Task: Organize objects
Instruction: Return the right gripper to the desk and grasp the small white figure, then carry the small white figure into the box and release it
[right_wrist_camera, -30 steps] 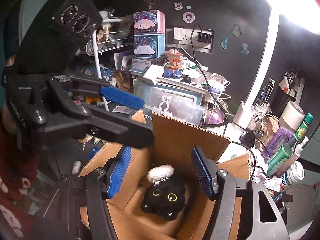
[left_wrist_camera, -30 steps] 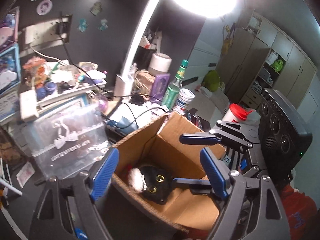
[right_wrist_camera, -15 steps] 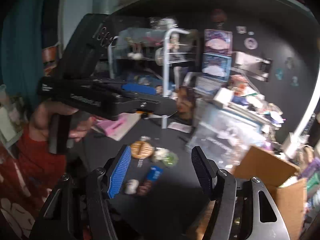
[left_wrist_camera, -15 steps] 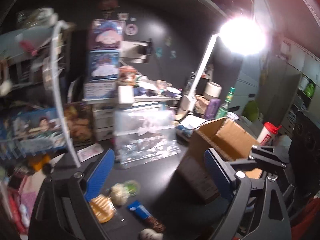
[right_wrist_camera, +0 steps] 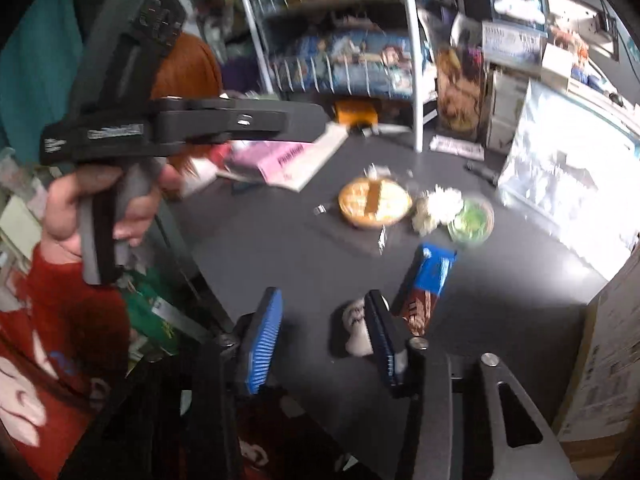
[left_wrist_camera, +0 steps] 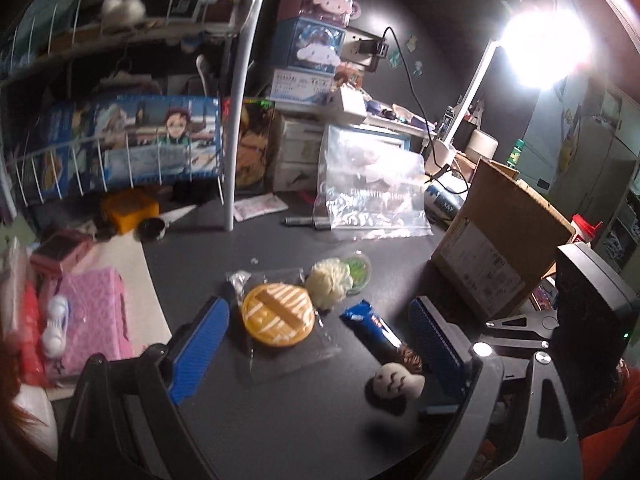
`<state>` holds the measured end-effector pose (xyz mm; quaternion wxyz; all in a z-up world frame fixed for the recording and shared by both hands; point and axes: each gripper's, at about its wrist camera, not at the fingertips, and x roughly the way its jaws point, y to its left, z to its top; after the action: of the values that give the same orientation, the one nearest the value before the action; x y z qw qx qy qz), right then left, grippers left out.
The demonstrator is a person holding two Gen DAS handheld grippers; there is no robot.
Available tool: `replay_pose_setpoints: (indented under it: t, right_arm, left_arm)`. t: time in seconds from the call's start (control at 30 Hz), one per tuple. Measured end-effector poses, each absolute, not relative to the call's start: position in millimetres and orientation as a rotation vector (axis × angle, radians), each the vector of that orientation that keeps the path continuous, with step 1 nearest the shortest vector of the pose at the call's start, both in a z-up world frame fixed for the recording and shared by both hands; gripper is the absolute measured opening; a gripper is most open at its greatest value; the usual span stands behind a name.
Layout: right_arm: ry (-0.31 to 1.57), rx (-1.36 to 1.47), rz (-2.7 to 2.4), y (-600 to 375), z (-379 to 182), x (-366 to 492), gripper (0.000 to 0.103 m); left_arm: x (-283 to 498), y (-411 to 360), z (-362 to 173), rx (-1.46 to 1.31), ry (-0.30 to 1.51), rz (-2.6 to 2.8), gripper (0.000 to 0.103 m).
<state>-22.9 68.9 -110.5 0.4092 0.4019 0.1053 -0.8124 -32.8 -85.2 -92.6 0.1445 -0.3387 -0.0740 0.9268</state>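
On the dark desk lie a wrapped orange round cake [left_wrist_camera: 277,314], a cream pom-pom [left_wrist_camera: 329,283], a green cup [left_wrist_camera: 358,269], a blue snack bar [left_wrist_camera: 374,326] and a small white-faced doll [left_wrist_camera: 394,385]. My left gripper [left_wrist_camera: 320,344] is open and empty above the cake and snack bar. My right gripper [right_wrist_camera: 322,336] is open and empty; the doll [right_wrist_camera: 355,330] sits just behind its right finger. The cake [right_wrist_camera: 374,201], pom-pom [right_wrist_camera: 438,206], cup [right_wrist_camera: 472,222] and bar [right_wrist_camera: 428,280] lie beyond. The cardboard box [left_wrist_camera: 504,248] stands at the right.
A clear plastic bag [left_wrist_camera: 370,192] leans behind the objects. A white wire rack [left_wrist_camera: 236,92] with anime boxes stands at the back left. A pink case [left_wrist_camera: 98,316] lies left. A desk lamp [left_wrist_camera: 540,48] glares at upper right. The left gripper's body [right_wrist_camera: 180,124] crosses the right wrist view.
Both grippers have swung left away from the cardboard box with the black cat plush and now look down at the loose objects on the desk. Both stay open.
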Motion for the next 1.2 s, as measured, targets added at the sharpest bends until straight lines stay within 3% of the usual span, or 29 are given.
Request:
replay_pose_setpoints:
  t: [0.4, 0.53, 0.73, 0.97, 1.03, 1.1, 1.2]
  right_arm:
    - [0.438, 1.088, -2.090, 58.8, -138.2, -27.3, 0.033]
    - [0.440, 1.105, -2.077, 58.4, -142.2, -28.5, 0.016]
    - [0.421, 1.071, -2.079, 61.0, -133.5, -26.8, 0.015]
    - [0.417, 0.911, -2.101, 66.2, -86.1, -20.6, 0.014]
    - [0.433, 0.845, -2.119, 69.5, -70.6, -17.4, 0.014]
    - [0.464, 0.766, -2.150, 74.4, -52.6, -12.8, 0.014]
    - [0.492, 0.680, -2.195, 84.8, -32.0, -9.5, 0.014]
  left_arm:
    - [-29.4, -92.9, -111.7, -1.008, -0.268, 2.625, 0.090]
    - [-28.4, -92.5, -111.6, -1.010, -0.262, 2.626, 0.090]
    - [-25.7, -84.2, -108.5, -1.025, -0.251, 2.585, 0.090]
    - [-26.8, -60.3, -88.9, -0.984, -0.284, 2.422, 0.089]
    - [-29.6, -50.4, -80.6, -0.971, -0.287, 2.380, 0.082]
    - [-33.8, -41.3, -70.7, -0.957, -0.307, 2.335, 0.067]
    - [-39.1, -28.0, -52.2, -0.929, -0.306, 2.315, 0.055]
